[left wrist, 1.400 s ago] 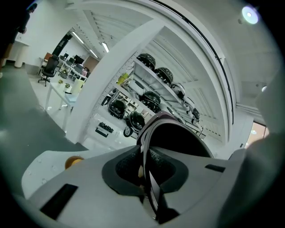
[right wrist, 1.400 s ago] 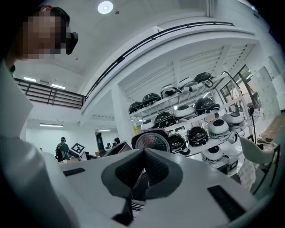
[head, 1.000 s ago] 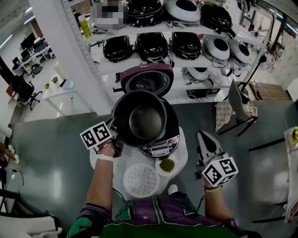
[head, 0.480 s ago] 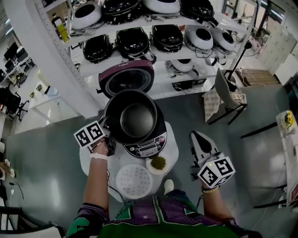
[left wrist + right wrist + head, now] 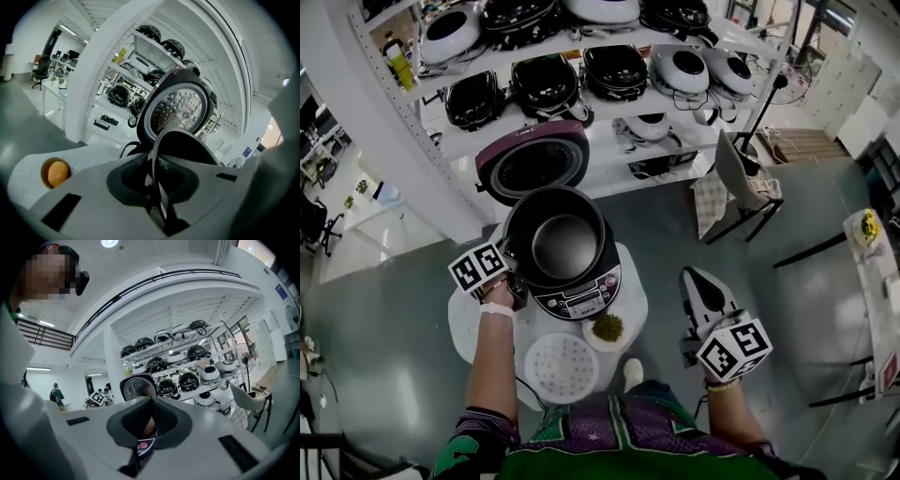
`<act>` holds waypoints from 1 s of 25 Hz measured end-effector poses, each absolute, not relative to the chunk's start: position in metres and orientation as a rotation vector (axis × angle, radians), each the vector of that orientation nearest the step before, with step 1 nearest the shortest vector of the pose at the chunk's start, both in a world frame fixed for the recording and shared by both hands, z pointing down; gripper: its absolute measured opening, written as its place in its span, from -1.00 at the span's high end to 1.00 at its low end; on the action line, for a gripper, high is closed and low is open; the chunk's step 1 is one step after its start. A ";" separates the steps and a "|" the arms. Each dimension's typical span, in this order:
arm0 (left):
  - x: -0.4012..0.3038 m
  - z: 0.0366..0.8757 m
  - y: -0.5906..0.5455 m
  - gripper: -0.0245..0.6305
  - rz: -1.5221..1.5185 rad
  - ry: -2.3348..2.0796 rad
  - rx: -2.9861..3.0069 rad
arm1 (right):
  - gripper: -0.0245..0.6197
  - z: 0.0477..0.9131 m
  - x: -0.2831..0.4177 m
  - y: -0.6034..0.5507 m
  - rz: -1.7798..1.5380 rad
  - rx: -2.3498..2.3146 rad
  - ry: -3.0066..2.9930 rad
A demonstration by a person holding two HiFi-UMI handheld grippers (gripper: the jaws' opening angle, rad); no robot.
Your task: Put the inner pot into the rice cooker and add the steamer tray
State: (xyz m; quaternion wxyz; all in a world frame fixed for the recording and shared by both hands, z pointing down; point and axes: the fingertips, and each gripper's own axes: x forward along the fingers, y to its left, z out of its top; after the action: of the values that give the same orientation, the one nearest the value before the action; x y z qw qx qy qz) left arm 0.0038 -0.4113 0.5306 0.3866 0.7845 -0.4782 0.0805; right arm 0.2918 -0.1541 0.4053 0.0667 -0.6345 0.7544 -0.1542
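White shelving (image 5: 609, 94) stacked with cookers backs a small round table (image 5: 473, 323) on a grey floor. On the table stands the rice cooker (image 5: 581, 302), its maroon lid (image 5: 534, 161) tipped open. The black inner pot (image 5: 565, 246) sits in the cooker's mouth - whether fully seated cannot be told - and the left gripper (image 5: 516, 266) is clenched on its near-left rim, the thin wall pinched between the pads. The white perforated steamer tray (image 5: 561, 367) lies flat on the table's near side, just beside a small dish (image 5: 607, 328) of something green. The right gripper (image 5: 694, 281) hangs well right of the table, jaws pressed together on nothing.
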 end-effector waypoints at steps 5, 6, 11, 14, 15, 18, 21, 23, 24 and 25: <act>0.010 0.545 -0.414 0.75 0.249 -1.218 1.989 | 0.90 0.413 0.292 -0.149 -0.493 -1.927 2.267; 0.011 0.549 -0.415 0.75 0.257 -1.221 1.985 | 0.90 0.414 0.292 -0.149 -0.494 -1.928 2.269; 0.015 0.567 -0.417 0.74 0.306 -1.245 1.965 | 0.90 0.419 0.302 -0.144 -0.509 -1.955 2.253; 0.017 0.577 -0.418 0.73 0.353 -1.261 1.968 | 0.90 0.421 0.311 -0.143 -0.514 -1.976 2.229; 0.017 0.580 -0.418 0.73 0.369 -1.265 1.969 | 0.90 0.422 0.312 -0.143 -0.515 -1.979 2.226; 0.019 0.588 -0.418 0.73 0.439 -1.283 1.982 | 0.90 0.421 0.314 -0.143 -0.511 -1.981 2.231; 0.020 0.593 -0.420 0.73 0.495 -1.295 1.989 | 0.90 0.422 0.314 -0.144 -0.519 -1.991 2.226; 0.020 0.598 -0.421 0.73 0.521 -1.289 1.987 | 0.90 0.423 0.314 -0.144 -0.523 -1.997 2.225; 0.020 0.601 -0.421 0.73 0.533 -1.281 1.981 | 0.90 0.423 0.314 -0.144 -0.522 -1.998 2.228; 0.019 0.605 -0.421 0.73 0.546 -1.273 1.972 | 0.90 0.423 0.313 -0.144 -0.520 -1.998 2.231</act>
State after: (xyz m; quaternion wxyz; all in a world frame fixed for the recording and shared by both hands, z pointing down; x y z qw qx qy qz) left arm 0.0195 -0.4212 0.6048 0.3579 0.7642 -0.4931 0.2115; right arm 0.3135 -0.1440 0.4230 0.0507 -0.6565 0.7330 -0.1709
